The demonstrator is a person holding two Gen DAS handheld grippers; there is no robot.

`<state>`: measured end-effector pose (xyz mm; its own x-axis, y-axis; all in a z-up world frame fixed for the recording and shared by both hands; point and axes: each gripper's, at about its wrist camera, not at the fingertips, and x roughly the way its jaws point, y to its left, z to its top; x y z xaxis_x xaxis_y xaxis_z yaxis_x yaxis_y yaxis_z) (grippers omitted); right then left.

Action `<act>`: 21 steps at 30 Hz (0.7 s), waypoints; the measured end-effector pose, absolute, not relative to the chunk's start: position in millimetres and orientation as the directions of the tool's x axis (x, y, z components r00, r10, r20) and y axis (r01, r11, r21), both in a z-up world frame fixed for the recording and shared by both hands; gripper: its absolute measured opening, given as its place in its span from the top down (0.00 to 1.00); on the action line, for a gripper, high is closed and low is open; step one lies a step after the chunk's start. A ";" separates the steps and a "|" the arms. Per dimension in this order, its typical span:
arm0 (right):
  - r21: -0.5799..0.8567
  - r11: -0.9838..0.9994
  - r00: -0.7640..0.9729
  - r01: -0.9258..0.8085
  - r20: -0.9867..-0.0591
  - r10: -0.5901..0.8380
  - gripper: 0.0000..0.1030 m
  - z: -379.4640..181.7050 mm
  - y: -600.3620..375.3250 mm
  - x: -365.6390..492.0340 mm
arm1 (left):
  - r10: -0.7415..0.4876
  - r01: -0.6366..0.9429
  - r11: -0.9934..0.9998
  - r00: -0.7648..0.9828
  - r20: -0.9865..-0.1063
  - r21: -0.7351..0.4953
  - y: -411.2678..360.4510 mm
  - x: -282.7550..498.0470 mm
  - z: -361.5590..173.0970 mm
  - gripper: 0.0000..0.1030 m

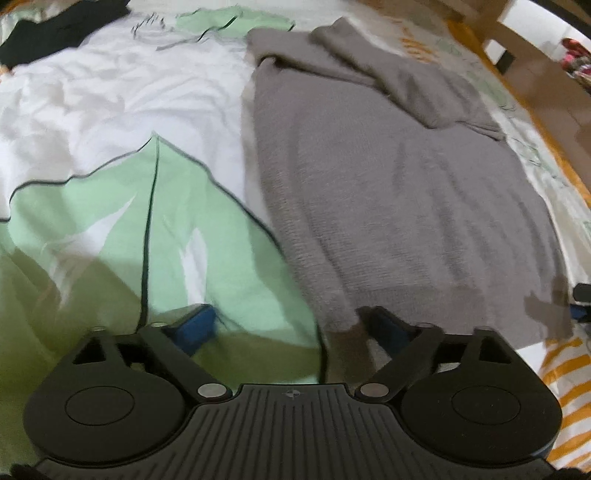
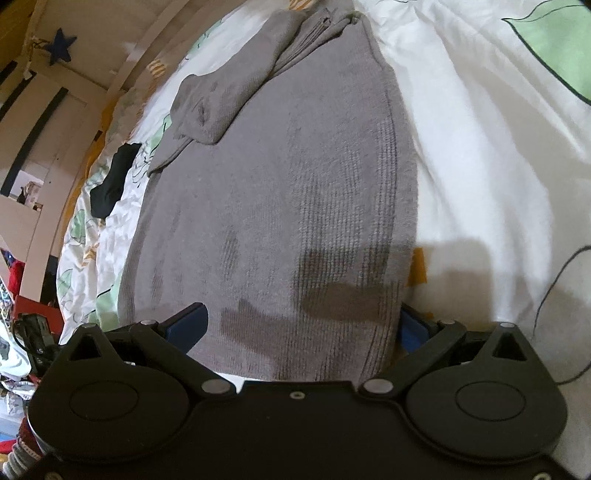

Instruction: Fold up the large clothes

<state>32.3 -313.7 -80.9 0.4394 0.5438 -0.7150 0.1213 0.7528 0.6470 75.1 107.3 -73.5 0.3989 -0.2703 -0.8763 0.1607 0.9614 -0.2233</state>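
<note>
A grey knitted sweater [image 1: 388,177] lies flat on a white and green duvet [image 1: 122,103], with one sleeve folded across its far end. My left gripper [image 1: 290,326] is open over the sweater's near left corner. Its left pad [image 1: 195,325] rests above the green print, and its right finger [image 1: 384,328] is at the hem, partly hidden by the knit. In the right wrist view the sweater [image 2: 280,192] fills the middle. My right gripper [image 2: 299,325] stands open, its pads wide apart with the near hem lying between them.
A black garment [image 1: 55,26] lies at the far corner of the bed and also shows as a black garment [image 2: 114,177] beside the sweater. A wooden frame [image 1: 517,48] borders the bed. Orange-striped fabric [image 1: 565,369] sits near the edge. A thin cable [image 2: 554,288] crosses the duvet.
</note>
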 end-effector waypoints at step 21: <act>0.735 0.675 0.560 0.071 -0.589 0.582 0.81 -56.6 -325.3 18.6 | -0.576 0.132 0.794 0.473 -0.667 -0.593 138.3 80.9 -56.7 0.91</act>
